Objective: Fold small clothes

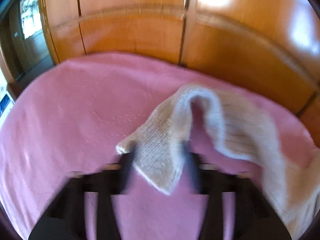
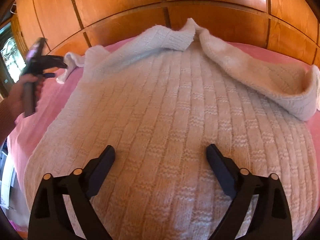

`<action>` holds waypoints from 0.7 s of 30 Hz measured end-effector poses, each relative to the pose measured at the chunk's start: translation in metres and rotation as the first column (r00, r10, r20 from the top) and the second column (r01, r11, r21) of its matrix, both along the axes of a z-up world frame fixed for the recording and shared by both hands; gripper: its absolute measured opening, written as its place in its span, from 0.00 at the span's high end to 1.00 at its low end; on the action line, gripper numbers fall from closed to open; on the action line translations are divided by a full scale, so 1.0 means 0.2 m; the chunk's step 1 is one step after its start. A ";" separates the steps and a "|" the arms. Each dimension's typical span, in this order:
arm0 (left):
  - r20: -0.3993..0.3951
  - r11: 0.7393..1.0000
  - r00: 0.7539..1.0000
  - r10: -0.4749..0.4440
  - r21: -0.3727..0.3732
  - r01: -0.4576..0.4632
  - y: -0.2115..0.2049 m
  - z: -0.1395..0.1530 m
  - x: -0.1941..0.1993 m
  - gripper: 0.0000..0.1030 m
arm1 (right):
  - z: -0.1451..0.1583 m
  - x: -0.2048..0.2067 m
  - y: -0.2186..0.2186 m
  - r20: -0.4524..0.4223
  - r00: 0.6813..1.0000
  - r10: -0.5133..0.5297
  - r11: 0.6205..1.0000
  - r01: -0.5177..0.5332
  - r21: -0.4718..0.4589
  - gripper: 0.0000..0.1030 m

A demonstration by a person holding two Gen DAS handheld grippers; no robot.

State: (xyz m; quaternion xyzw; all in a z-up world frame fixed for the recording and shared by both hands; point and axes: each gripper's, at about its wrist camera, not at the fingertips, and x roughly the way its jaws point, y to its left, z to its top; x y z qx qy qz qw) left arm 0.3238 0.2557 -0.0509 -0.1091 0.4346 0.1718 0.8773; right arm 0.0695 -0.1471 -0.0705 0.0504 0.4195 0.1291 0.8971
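One pink blanket-covered bed carries one cream ribbed knit sweater, spread flat across it, two sleeves flopped at its far end. Likely soft, light, limp; best pinched at cuff or hem. Left hand-held gripper pinches a sleeve cuff; right hand-held gripper spread wide over the sweater's body, holding nothing.

Sweater: cream ribbed knit, fuzzy. Cover: pink matt cloth. Wardrobe: glossy orange wood. Right gripper: matt black plastic
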 end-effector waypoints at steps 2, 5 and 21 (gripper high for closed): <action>0.008 0.999 0.999 0.042 -0.020 -0.042 0.08 -0.01 -0.02 1.00 | 0.00 0.00 0.00 0.002 1.000 0.005 1.000 -0.005 0.008 0.04; 0.066 0.994 0.995 0.076 0.070 -0.081 0.20 0.07 -0.15 1.00 | -0.01 0.00 0.01 0.002 1.000 0.009 1.000 -0.009 -0.002 0.02; 0.185 0.999 0.982 -0.027 -0.025 0.032 0.42 0.25 -0.61 0.45 | -0.01 0.01 0.04 0.009 1.000 -0.001 0.998 0.001 -0.057 0.02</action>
